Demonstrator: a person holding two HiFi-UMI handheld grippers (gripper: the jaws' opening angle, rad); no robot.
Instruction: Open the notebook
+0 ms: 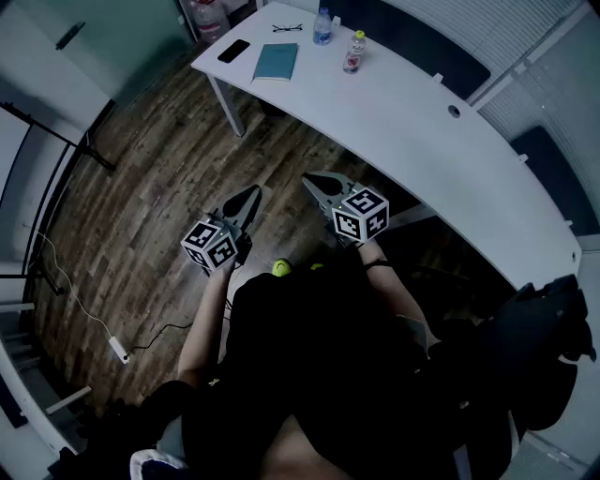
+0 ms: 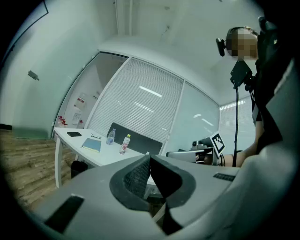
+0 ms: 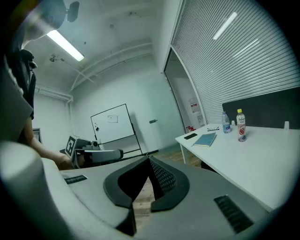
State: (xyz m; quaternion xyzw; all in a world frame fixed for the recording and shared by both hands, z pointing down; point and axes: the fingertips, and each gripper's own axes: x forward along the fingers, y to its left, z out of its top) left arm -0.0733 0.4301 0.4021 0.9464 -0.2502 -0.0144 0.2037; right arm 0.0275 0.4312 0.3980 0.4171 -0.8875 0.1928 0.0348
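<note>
A teal notebook lies closed near the far left end of the white table, also seen in the left gripper view as the notebook and in the right gripper view as the notebook. My left gripper and right gripper are held side by side in front of the person, over the wooden floor, well short of the table. Both are shut with their tips touching and nothing between them: left gripper, right gripper.
On the table beyond the notebook lie a black phone, a pair of glasses and two bottles. A cable with a plug lies on the floor at the left. A whiteboard stands by the far wall.
</note>
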